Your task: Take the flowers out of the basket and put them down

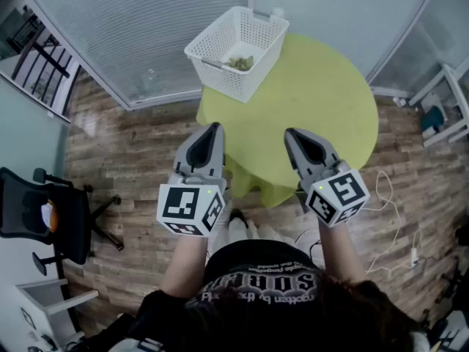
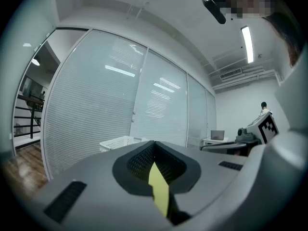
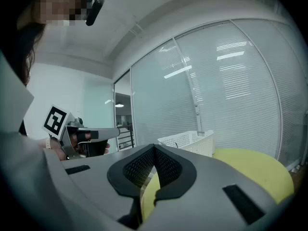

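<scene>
A white mesh basket stands at the far edge of the round yellow-green table. A small clump of greenish-tan flowers lies in its bottom. My left gripper hovers level over the table's near left edge, jaws shut and empty. At the near edge, my right gripper is held parallel to it, also shut with nothing in it. Both are well short of the basket. The left gripper view shows closed jaws and the basket beyond. From the right gripper, the basket is ahead.
A glass wall with blinds curves behind the table. A black office chair stands at the left on the wooden floor. A white rack is at the right, and cables trail on the floor near it.
</scene>
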`<action>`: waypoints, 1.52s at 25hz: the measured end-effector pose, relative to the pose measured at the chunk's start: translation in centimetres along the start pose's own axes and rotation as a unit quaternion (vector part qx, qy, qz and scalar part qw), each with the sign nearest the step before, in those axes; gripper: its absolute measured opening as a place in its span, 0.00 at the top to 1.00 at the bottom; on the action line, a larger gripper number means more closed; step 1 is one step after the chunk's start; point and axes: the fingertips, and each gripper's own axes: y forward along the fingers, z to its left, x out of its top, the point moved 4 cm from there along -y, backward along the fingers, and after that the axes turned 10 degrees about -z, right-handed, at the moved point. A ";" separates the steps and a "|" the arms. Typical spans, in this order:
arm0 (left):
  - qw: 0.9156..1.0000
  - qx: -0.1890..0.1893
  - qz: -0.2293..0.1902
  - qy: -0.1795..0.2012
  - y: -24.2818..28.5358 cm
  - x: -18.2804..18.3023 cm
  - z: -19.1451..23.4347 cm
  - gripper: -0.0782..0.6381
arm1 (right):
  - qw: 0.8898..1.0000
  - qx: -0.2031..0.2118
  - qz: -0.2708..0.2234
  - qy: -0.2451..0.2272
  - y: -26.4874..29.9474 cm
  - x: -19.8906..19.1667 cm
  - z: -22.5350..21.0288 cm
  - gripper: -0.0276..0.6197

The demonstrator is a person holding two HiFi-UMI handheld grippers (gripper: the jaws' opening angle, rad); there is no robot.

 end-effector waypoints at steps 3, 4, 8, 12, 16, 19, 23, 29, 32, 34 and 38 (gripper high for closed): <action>1.000 -0.004 0.004 0.000 0.5 -0.2 0.5 0.89 | 1.000 -0.002 0.002 -0.001 0.7 -0.3 -0.3 0.91; 1.000 -0.005 0.005 0.000 0.7 -0.2 0.7 0.89 | 1.000 -0.002 0.002 0.000 1.0 -0.3 -0.4 0.91; 1.000 -0.009 0.006 0.001 1.6 -0.4 1.9 0.89 | 1.000 -0.003 0.008 -0.008 2.5 -0.5 -0.6 0.91; 1.000 -0.007 0.007 0.006 2.9 -0.6 3.7 0.89 | 1.000 -0.003 0.015 -0.020 4.7 -0.6 -0.8 0.91; 1.000 -0.007 0.011 0.008 4.4 -0.8 5.4 0.89 | 1.000 -0.010 0.014 -0.017 6.8 -0.9 -1.6 0.91; 1.000 -0.010 0.013 0.010 5.4 -0.9 6.5 0.89 | 1.000 -0.014 0.012 -0.017 8.1 -1.0 -2.2 0.91; 1.000 -0.013 0.014 0.011 6.4 -1.0 8.0 0.89 | 1.000 -0.023 0.007 -0.016 9.8 -1.0 -2.9 0.91; 0.999 -0.031 0.011 0.017 7.6 -0.6 10.0 0.89 | 0.999 -0.035 0.001 -0.020 12.6 -0.3 -3.4 0.91; 0.999 -0.042 0.011 0.025 8.9 -0.4 10.8 0.89 | 0.999 -0.042 -0.002 -0.023 14.2 -0.2 -3.8 0.91; 0.998 -0.048 0.014 0.030 9.6 -0.4 11.4 0.89 | 0.998 -0.046 -0.005 -0.029 15.1 0.0 -4.1 0.91; 0.998 -0.049 0.014 0.033 10.7 -0.3 12.7 0.89 | 0.998 -0.051 -0.008 -0.044 16.7 0.5 -4.9 0.91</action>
